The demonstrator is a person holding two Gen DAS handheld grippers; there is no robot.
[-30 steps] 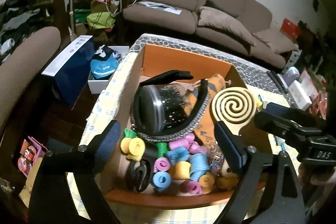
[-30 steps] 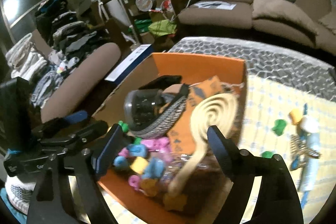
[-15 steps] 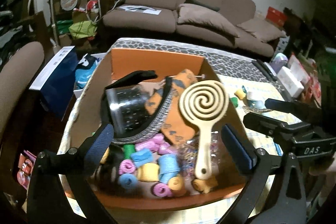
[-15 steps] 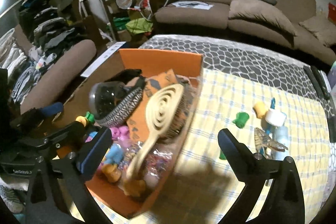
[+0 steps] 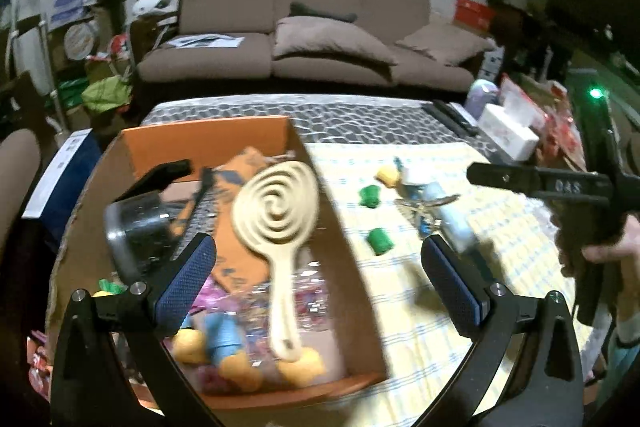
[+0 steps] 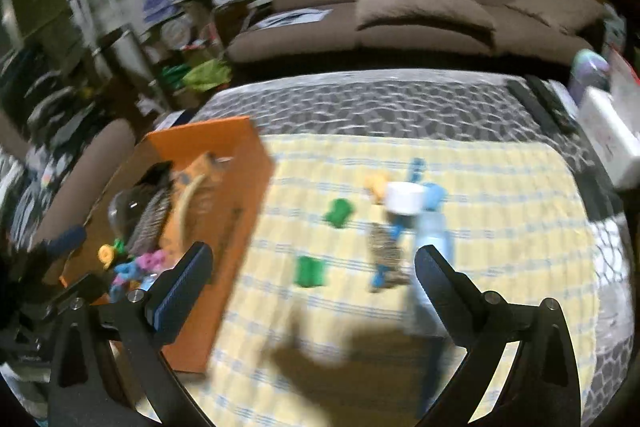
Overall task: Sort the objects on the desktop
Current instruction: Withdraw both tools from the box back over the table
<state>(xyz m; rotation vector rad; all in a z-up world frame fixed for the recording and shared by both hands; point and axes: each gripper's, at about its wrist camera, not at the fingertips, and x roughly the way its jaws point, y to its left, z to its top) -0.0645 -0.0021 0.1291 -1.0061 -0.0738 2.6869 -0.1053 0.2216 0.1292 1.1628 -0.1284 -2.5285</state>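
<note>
An orange box [image 5: 208, 141] [image 6: 236, 203] holds a cream spiral hairbrush [image 5: 280, 223], a black jar [image 5: 136, 231], a patterned headband and several coloured hair rollers [image 5: 224, 343]. On the yellow checked cloth [image 6: 480, 187] lie two green rollers [image 6: 308, 271] [image 6: 339, 211], a yellow roller [image 6: 374, 183], a white-capped pale blue bottle [image 6: 430, 227] and a patterned hair clip [image 6: 384, 251]. My left gripper [image 5: 316, 279] is open and empty above the box's right wall. My right gripper [image 6: 312, 287] is open and empty above the cloth, near the closer green roller; it also shows at the right of the left wrist view [image 5: 536, 183].
A brown sofa [image 5: 304, 39] stands behind the table. A white tissue box [image 5: 506, 131] and dark remotes [image 5: 452, 115] lie at the table's far right. A blue box [image 5: 60, 179] and a chair arm stand left of the orange box.
Both grippers have swung right. The right one has left the box and now hangs over the cloth items. The left one now straddles the box's right wall. The brush stays in the box.
</note>
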